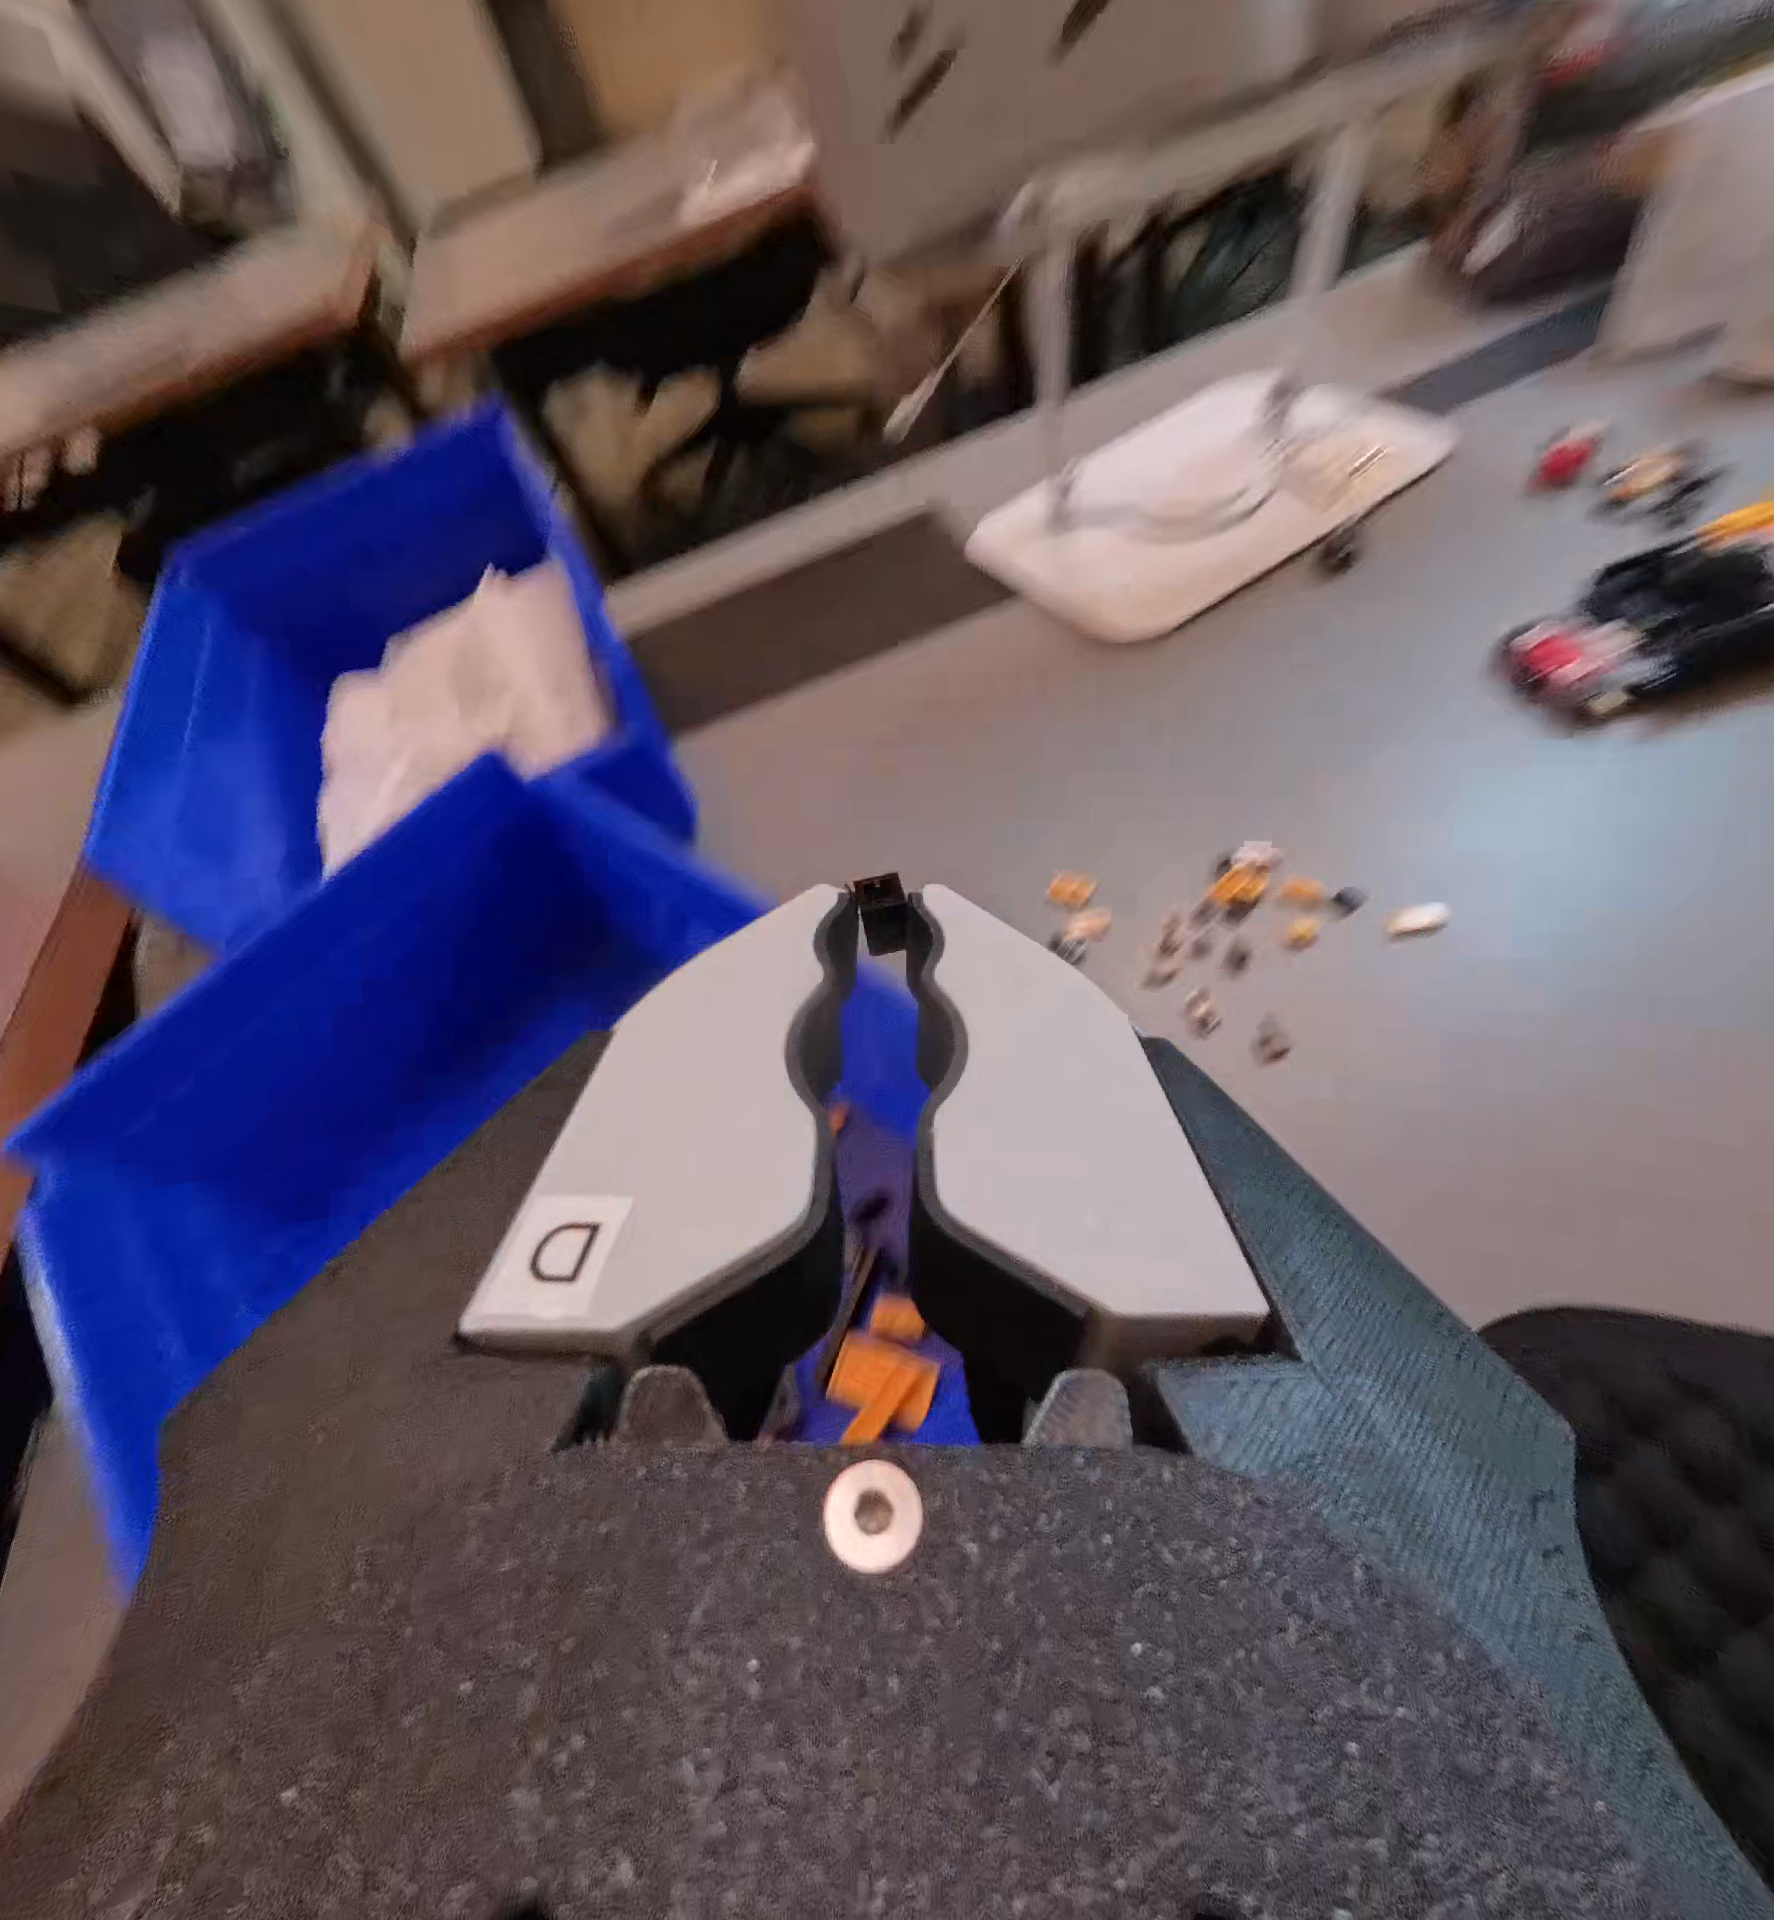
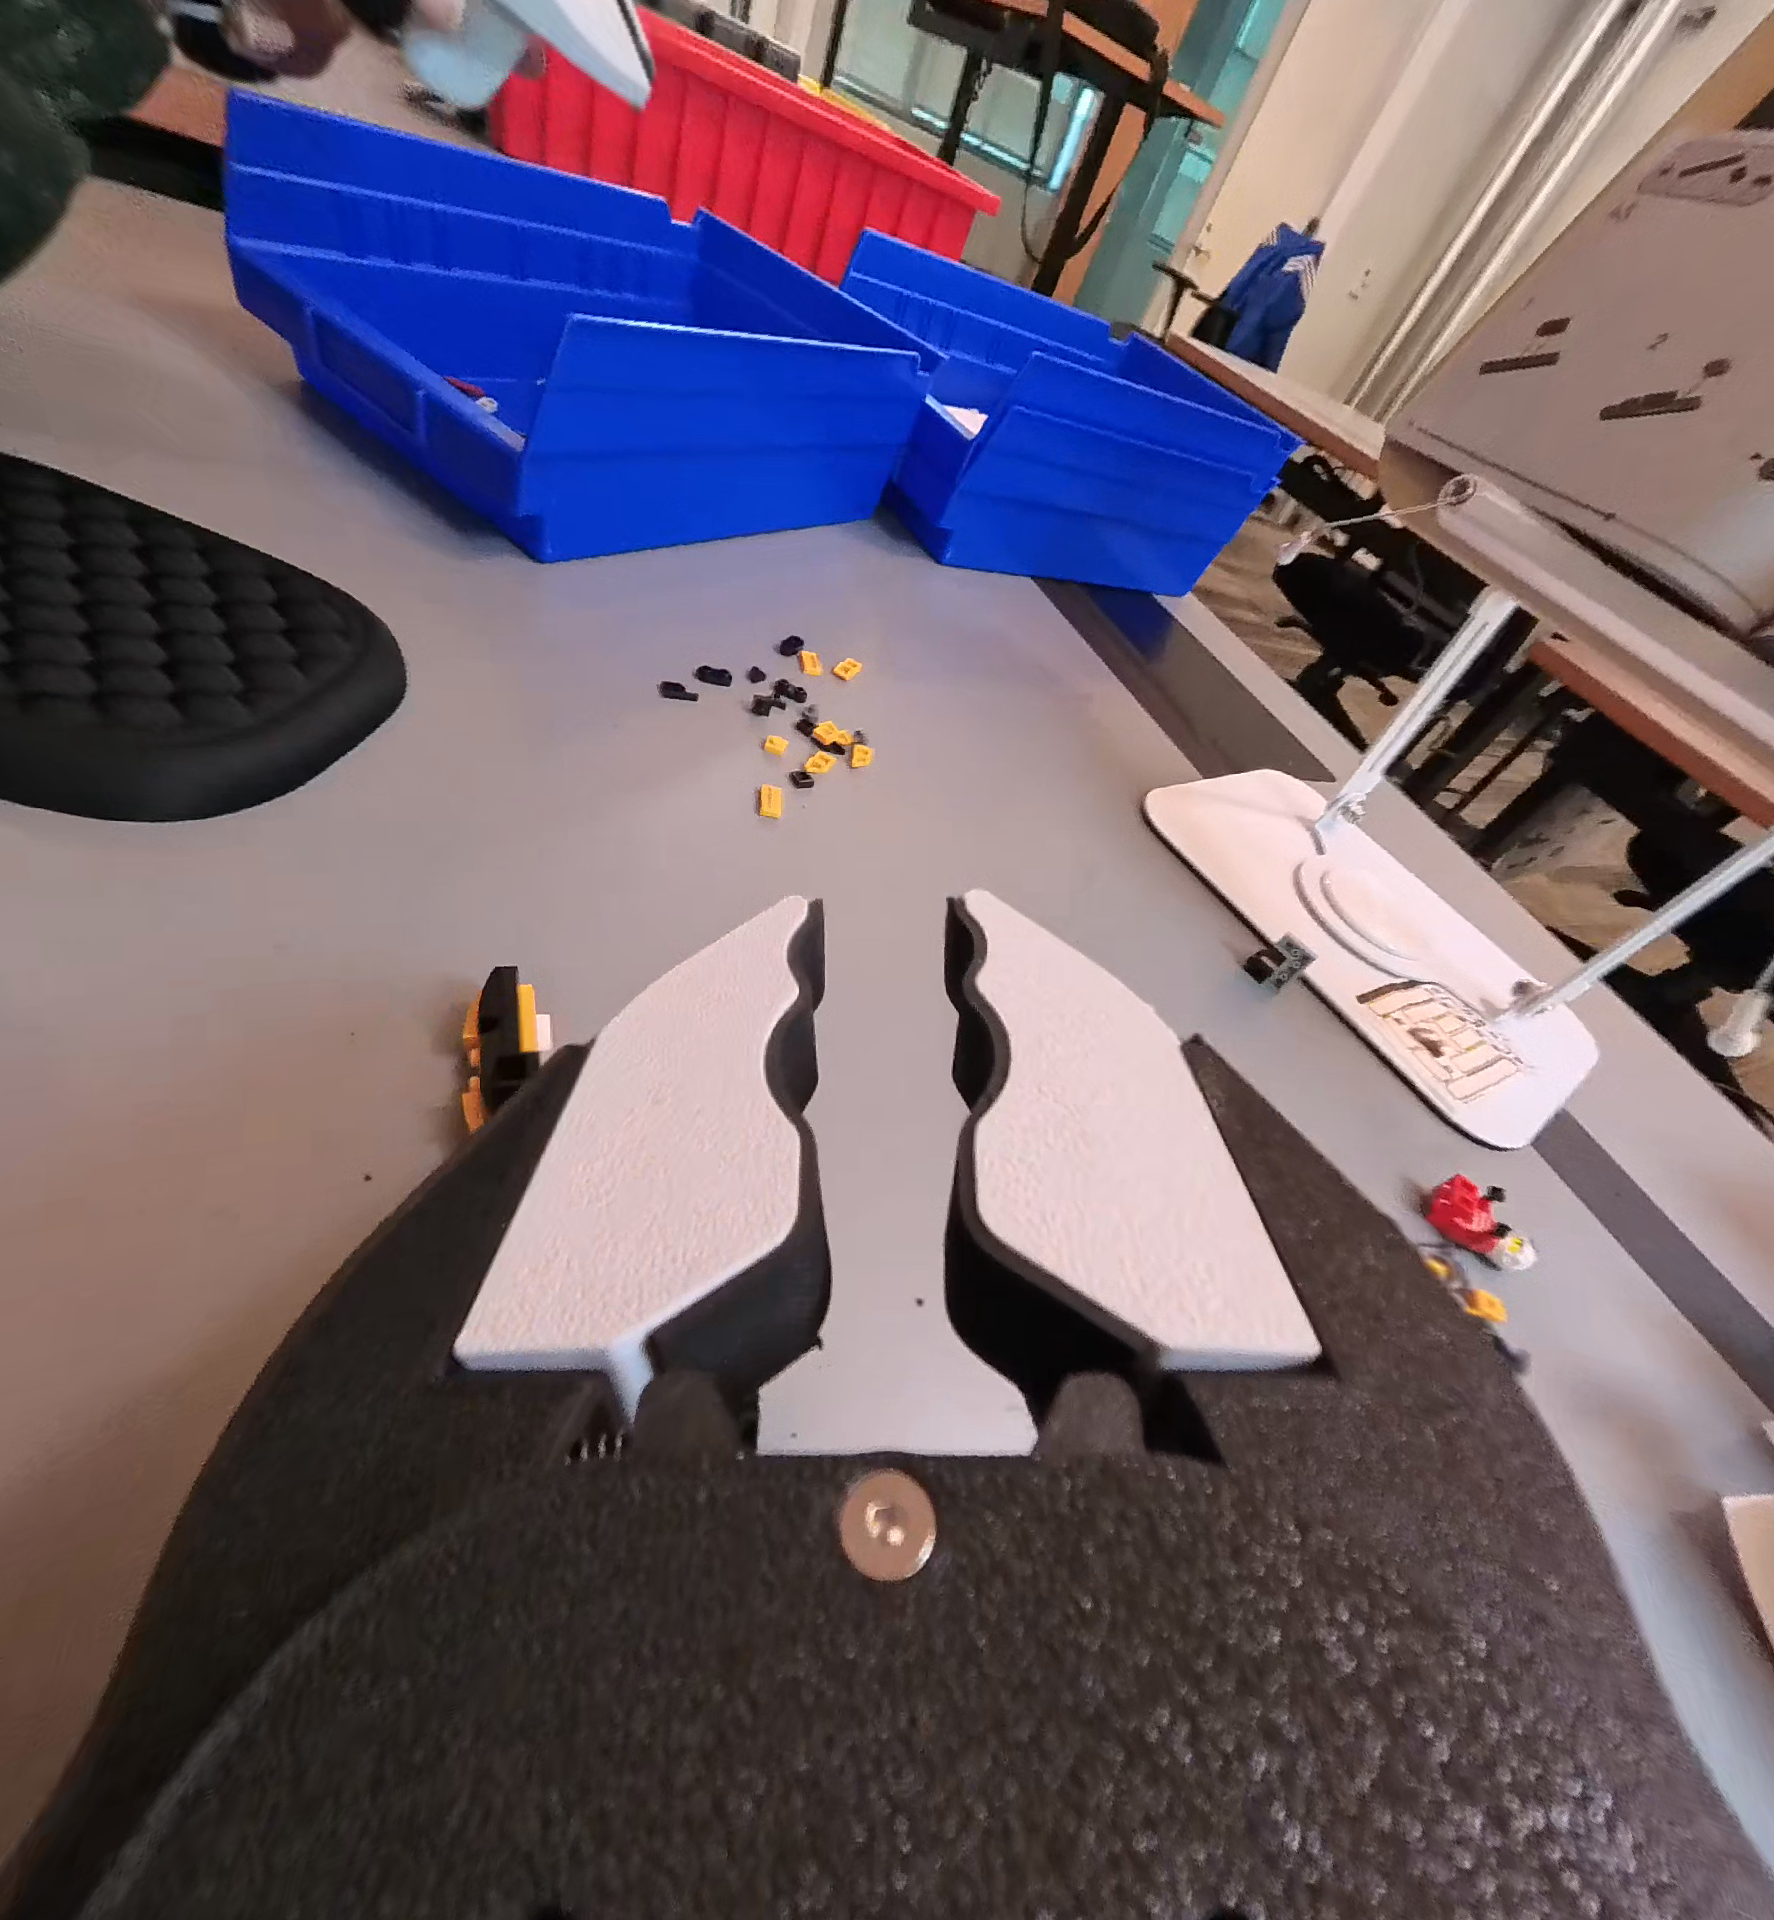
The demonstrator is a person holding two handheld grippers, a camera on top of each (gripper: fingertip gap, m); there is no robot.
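Nearest the left wrist camera, the left gripper [image 1: 885,904] is seen closed on a small black brick [image 1: 881,912], which is pinched between the two fingertips at 12 o'clock of the gripper body, both pads pressed against its sides. Below the jaws a blue bin [image 1: 363,1039] is seen, and orange pieces [image 1: 878,1377] lying inside it are glimpsed through the gap between the fingers. A second blue bin [image 1: 239,665] holding white bags [image 1: 457,696] stands beyond it at 10 o'clock. Loose orange and black pieces [image 1: 1236,935] are scattered on the grey table [image 1: 1382,1091] at 2 o'clock, and a black and orange toy car [image 1: 1683,623] lies farther off in the same direction, blurred.

In the right wrist view, the right gripper [image 2: 883,914] is held over the bare table with its jaws apart and nothing between them. A partly built black and yellow model [image 2: 498,1039] lies just beside its left finger at 9 o'clock. The scattered pieces are seen at 12 o'clock, a white lamp base [image 2: 1382,935] at 2 o'clock, and a small red piece [image 2: 1465,1210] at 4 o'clock.
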